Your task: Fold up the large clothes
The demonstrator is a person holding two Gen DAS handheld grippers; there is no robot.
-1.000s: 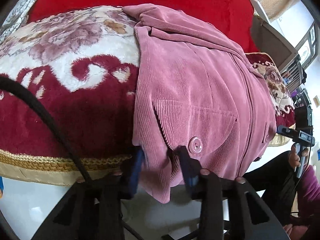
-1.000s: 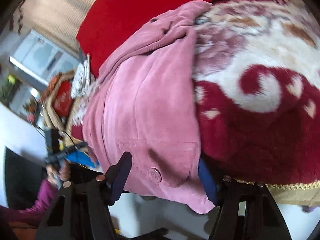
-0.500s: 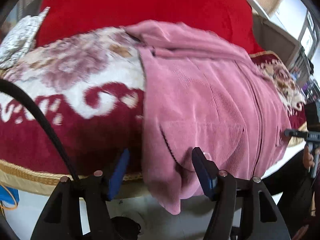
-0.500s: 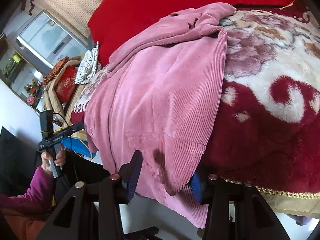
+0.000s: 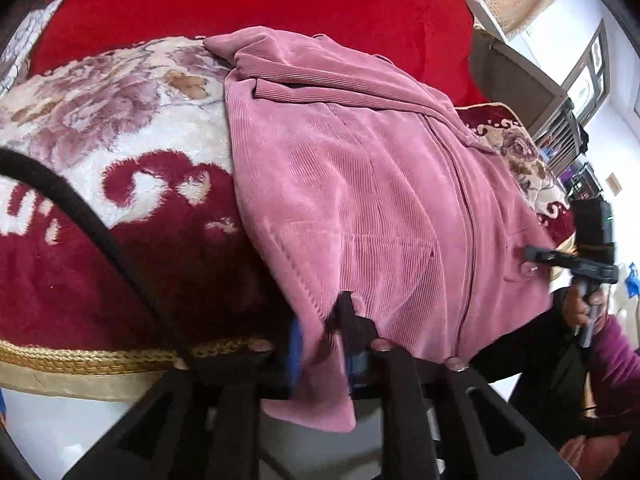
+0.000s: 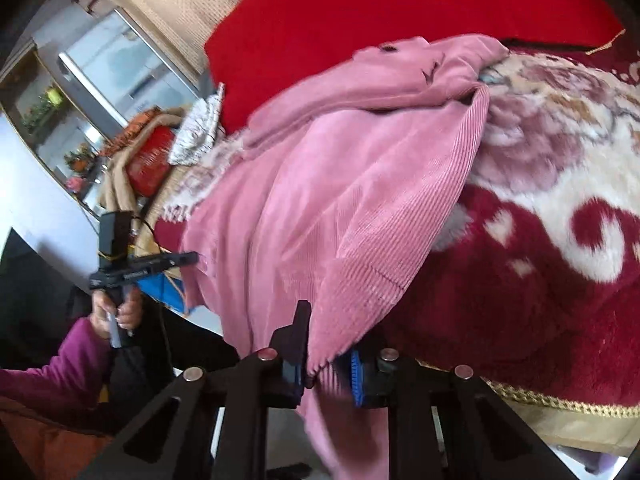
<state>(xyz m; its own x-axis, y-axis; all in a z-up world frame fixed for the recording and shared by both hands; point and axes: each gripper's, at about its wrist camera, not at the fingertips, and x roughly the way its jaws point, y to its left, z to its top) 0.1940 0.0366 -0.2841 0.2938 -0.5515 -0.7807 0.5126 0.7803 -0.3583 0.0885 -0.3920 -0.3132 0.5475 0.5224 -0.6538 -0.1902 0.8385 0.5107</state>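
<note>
Across the red floral blanket (image 5: 120, 208) on the bed lies the pink corduroy jacket (image 5: 360, 184), its hem hanging over the near edge. Both grippers have just been closing with that hem between their jaws: the left gripper (image 5: 320, 336) pinches the hem's left corner near a pocket, and the right gripper (image 6: 326, 356) clamps the opposite corner. At the bed's head sits a plain red pillow (image 5: 248, 4).
</note>
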